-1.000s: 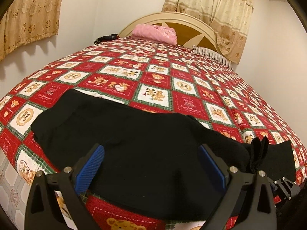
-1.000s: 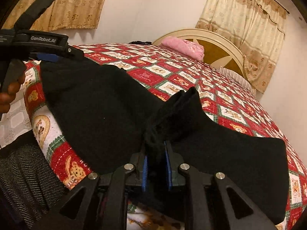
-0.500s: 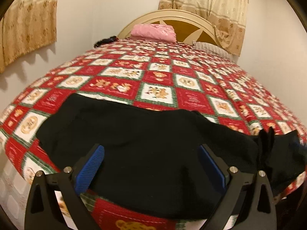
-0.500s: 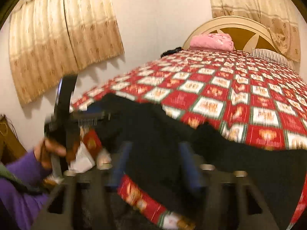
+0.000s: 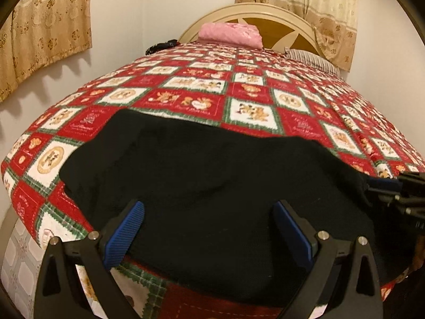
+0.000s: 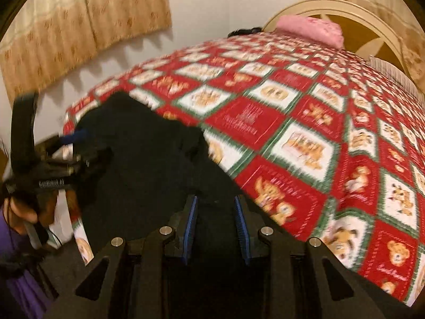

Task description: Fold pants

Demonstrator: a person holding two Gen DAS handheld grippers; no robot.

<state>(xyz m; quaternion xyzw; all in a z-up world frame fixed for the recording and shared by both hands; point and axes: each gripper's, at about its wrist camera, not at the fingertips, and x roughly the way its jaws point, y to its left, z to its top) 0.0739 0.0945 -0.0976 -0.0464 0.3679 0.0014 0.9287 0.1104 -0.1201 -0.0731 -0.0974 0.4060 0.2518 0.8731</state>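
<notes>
The black pants lie folded across the near edge of the bed, over the red patchwork quilt. My left gripper is open, its blue pads wide apart just above the pants' near edge. My right gripper is open with a moderate gap, empty, over the right end of the pants. The right gripper shows at the right edge of the left wrist view. The left gripper, held in a hand, shows at the left of the right wrist view.
A pink pillow and a striped pillow lie by the cream headboard. A dark item sits at the bed's far left corner. Curtains hang on the walls. Tiled floor shows at lower left.
My right gripper let go of the bunched pants fabric, opened and swung left over the pants' end. The fabric now lies flat. My left gripper stayed open and shifted slightly.
</notes>
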